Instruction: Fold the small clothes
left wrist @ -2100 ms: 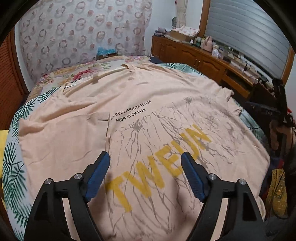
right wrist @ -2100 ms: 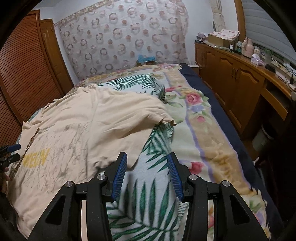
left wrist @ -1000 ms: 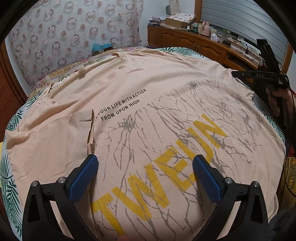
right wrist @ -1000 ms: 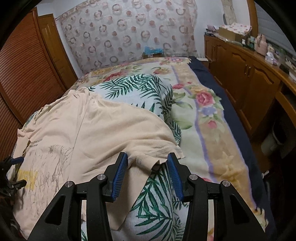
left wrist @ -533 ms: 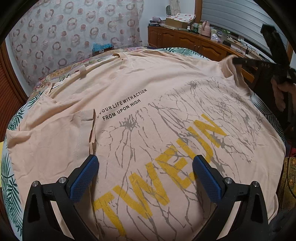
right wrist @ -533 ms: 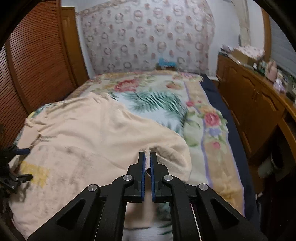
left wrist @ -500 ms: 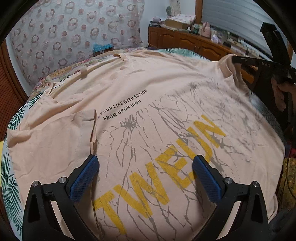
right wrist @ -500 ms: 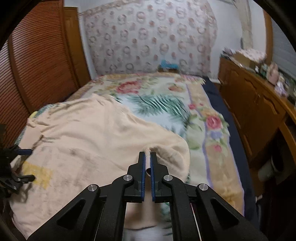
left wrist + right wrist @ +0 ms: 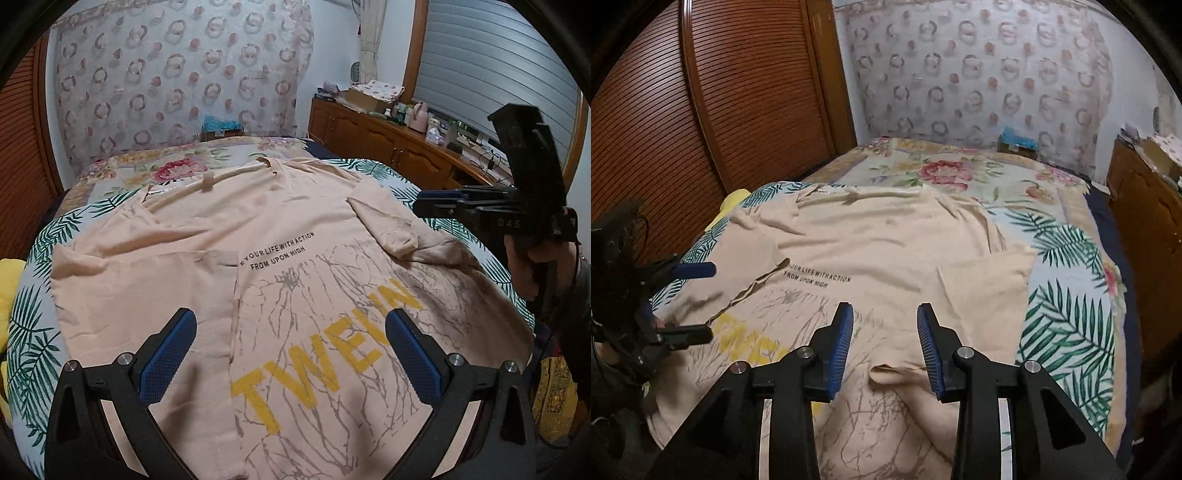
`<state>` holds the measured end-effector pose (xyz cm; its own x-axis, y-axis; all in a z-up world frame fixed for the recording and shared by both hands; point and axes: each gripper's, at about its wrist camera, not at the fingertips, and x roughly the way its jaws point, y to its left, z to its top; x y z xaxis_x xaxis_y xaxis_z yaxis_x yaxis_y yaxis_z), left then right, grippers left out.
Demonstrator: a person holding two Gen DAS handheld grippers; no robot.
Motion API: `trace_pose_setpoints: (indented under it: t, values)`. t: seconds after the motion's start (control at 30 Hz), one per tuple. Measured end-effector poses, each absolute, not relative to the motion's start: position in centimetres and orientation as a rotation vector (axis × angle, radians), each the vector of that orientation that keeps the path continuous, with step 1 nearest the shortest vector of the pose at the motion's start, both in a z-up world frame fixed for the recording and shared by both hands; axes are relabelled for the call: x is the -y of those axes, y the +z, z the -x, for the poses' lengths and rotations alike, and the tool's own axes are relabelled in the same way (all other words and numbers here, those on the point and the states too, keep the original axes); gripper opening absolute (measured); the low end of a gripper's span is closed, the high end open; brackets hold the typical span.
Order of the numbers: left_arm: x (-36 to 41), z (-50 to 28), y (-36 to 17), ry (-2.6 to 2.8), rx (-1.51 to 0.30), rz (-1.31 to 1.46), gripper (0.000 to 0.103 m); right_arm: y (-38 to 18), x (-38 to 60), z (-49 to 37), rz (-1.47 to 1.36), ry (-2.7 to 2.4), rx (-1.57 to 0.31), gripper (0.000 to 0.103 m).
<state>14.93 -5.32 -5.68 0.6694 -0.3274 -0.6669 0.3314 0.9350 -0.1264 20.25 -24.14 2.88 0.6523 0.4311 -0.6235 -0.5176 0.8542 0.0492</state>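
One garment on hand: a peach cotton T-shirt with yellow lettering and grey crackle print, spread face-up across the bed with a floral and palm-leaf cover, neck toward 12 o'clock in the left wrist view.

Sleeves: the one at 2 o'clock lies turned in over the chest; the one at 9 o'clock also appears turned in, its edge running down the print.

Left gripper: blue pads spread wide above the lower hem, nothing between them, no cloth touched.

Right gripper: jaws opening, part-way apart; a small raised pucker of fabric sits below and between the pads, with no pad pressing on it. Empty, by appearance.

Step in hand, judged: side folds laid, lengthwise fold to follow.

Handling notes: smooth the pucker flat before folding, or it will crease in. Take the hem at both corners, one gripper each, pinching both layers. Lift evenly and carry toward 12 o'clock, keeping the turned-in sleeves from slipping out. Thin knit; expect drag on the cover.
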Motion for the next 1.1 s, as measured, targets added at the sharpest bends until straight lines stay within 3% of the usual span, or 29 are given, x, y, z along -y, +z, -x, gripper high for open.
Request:
trace_pose_setpoints:
  t: [0.53, 0.57, 0.63, 0.73, 1.1]
  values:
    - [3.9, -14.7, -6.3, -0.359, -0.757, 0.020, 0.103, 0.6, 23.1, -24.4, 0.128, 0.409, -0.835, 0.037]
    - [3.8, -14.6, -6.4, -0.357, -0.757, 0.022, 0.103, 0.7, 22.8, -24.4, 0.125, 0.428, -0.834, 0.036]
    - [3.5, -14.6, -6.4, -0.353, -0.755, 0.024, 0.103, 0.7, 21.8, -24.7, 0.135, 0.478, -0.830, 0.010]
    - [3.4, -14.4, -6.3, -0.347, -0.749, 0.024, 0.103, 1.4, 19.5, -24.6, 0.181, 0.536, -0.797, 0.004]
    - [2.2, -14.1, -6.3, -0.322, -0.744, 0.040, 0.103, 3.5, 14.0, -25.0, 0.204, 0.689, -0.721, 0.007]
